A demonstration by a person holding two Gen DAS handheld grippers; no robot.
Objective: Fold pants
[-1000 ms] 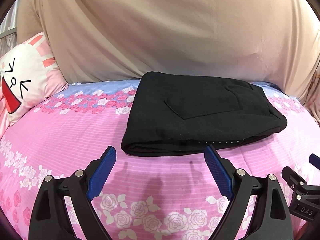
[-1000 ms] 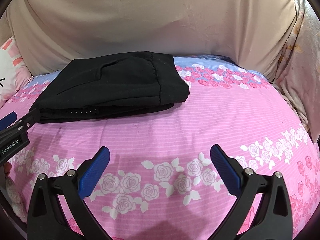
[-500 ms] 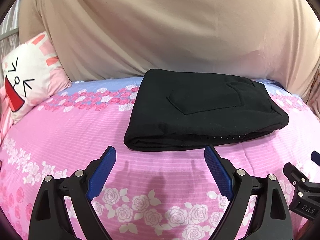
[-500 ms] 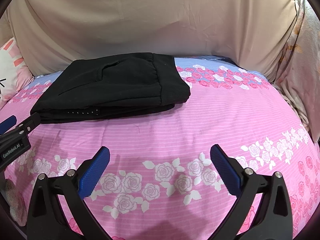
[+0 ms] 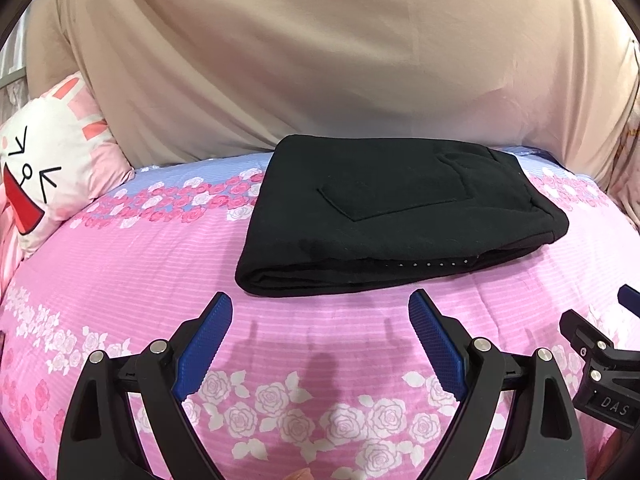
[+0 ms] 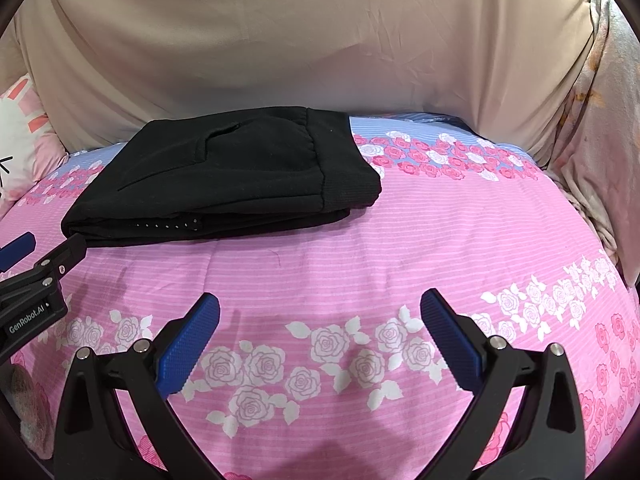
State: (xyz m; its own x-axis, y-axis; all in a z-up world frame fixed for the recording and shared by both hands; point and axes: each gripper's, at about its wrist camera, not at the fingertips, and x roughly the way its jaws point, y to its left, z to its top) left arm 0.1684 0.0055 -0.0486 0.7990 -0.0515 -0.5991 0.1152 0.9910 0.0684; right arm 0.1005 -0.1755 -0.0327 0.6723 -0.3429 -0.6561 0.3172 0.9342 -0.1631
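Both sets of tongs, left gripper and right gripper, spread wide and empty near folded black pants; any snag on withdrawal likely to undo the stack.

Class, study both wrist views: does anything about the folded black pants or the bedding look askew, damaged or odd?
Nothing much stands out. The black pants lie folded in a compact stack on the pink floral bedspread; only the lower layers peek out slightly at the waistband end. Left gripper and right gripper are open, clear of the fabric.
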